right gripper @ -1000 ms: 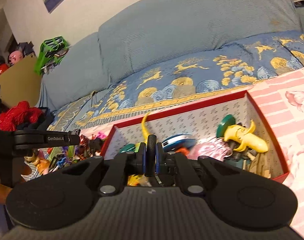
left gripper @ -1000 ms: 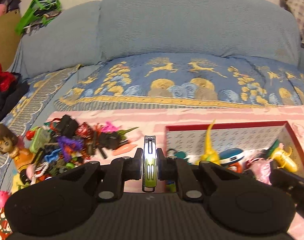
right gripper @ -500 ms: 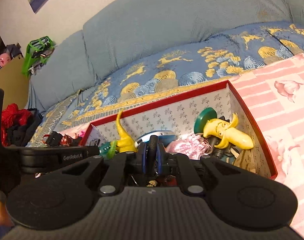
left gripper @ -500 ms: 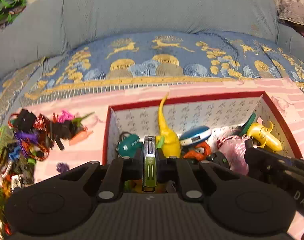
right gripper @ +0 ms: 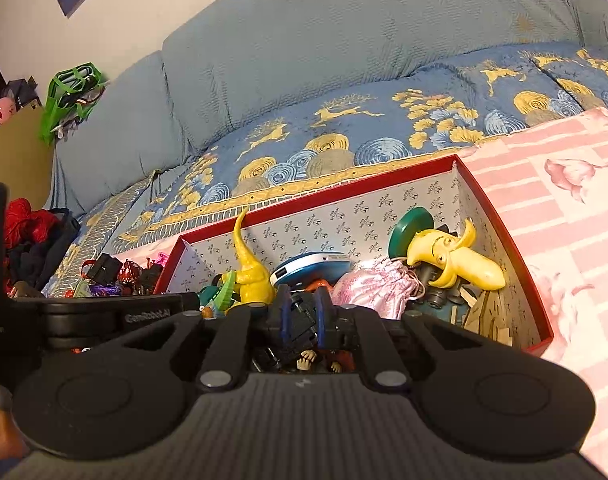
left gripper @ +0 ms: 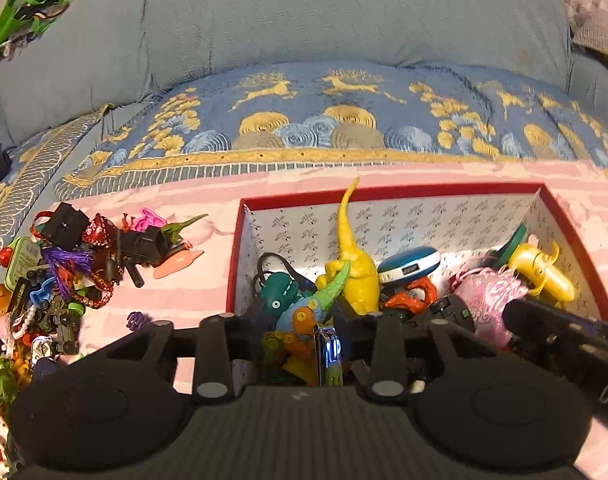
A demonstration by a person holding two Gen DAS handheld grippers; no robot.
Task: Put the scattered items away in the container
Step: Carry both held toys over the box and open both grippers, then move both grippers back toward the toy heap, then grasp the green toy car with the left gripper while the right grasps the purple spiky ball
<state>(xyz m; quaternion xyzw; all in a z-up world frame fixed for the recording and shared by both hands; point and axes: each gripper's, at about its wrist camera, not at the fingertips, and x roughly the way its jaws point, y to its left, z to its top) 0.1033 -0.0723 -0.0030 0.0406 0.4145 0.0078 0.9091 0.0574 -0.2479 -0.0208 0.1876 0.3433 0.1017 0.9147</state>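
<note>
My left gripper (left gripper: pixel 302 336) hangs over the near left part of the red box (left gripper: pixel 443 190), which is lined with white patterned paper. Its jaws are opening. The silver and green nail clipper (left gripper: pixel 329 354) stands loose between them, close to the right finger, above the toys in the box. My right gripper (right gripper: pixel 302 314) is low over the same box (right gripper: pixel 323 196) and its jaws are opening a little. A small black piece (right gripper: pixel 302 322) sits in the gap between the blue pads, which no longer pinch it. The scattered pile (left gripper: pixel 72 264) lies on the pink cloth left of the box.
The box holds a yellow dinosaur (left gripper: pixel 351 268), a blue-and-white case (left gripper: pixel 409 264), a pink pouch (left gripper: pixel 483 296) and a yellow banana figure (left gripper: pixel 543 272). A blue sofa (left gripper: pixel 343 40) rises behind. Red and dark clothes (right gripper: pixel 28 232) lie at far left.
The left gripper swung from beside the pile to over the box, sank, and opened off the nail clipper. The right gripper's pads parted slightly around the black piece.
</note>
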